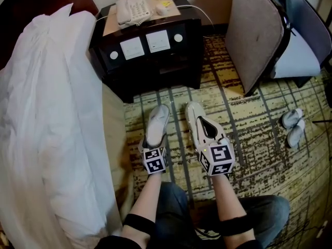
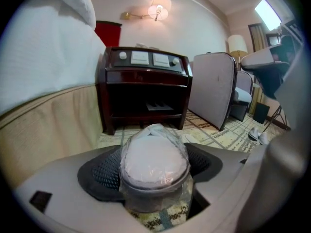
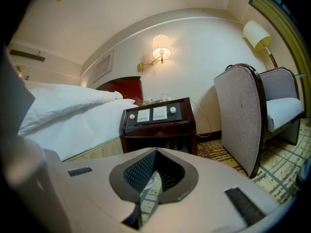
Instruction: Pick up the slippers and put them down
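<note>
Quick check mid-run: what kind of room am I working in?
Most likely a hotel guest room: a bed with white bedding, a dark nightstand with a built-in switch panel and a telephone on top, and a plastic-wrapped slipper.

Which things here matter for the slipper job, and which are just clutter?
Job: wrapped slipper, clamped in left gripper; right gripper, shut; slipper pair on carpet, likely.
Lying about: nightstand, telephone, bed, armchair, wall lamp.
</note>
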Tool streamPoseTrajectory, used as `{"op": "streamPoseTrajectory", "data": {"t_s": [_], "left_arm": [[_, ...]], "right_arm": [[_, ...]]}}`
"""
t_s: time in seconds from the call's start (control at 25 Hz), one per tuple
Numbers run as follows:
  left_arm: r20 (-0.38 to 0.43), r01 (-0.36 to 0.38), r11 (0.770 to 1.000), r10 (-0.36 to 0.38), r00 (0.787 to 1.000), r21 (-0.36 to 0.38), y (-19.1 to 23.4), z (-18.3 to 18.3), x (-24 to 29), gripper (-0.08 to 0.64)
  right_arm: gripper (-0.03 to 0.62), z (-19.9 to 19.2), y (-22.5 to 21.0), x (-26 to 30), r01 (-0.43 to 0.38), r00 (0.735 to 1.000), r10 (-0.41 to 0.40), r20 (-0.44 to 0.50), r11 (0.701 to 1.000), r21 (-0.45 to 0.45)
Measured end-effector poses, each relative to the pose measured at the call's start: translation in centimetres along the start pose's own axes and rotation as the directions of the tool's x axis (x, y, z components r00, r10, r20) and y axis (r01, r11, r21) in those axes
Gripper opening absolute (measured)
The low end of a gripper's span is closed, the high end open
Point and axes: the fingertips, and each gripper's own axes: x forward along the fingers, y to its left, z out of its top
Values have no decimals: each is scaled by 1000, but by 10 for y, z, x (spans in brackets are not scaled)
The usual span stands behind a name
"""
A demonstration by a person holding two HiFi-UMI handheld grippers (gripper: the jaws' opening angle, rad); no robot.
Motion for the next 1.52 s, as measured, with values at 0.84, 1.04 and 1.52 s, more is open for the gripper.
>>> {"op": "streamPoseTrajectory", "data": {"t_s": [0.84, 1.04, 1.52], "left_arm": [[-264, 67, 996, -78, 961, -50, 0, -84, 16, 485], [-218, 74, 996, -81, 973, -39, 3, -69, 12, 480], [157, 26, 999, -31, 987, 34, 15, 79, -61, 43]], "right_arm": [[0, -22, -1, 0, 22, 999, -21, -50, 999, 25], [0, -25, 0, 0, 24, 998, -23, -53, 999, 23], [0, 7, -9, -9, 22, 998, -22, -54, 1000, -18]]}}
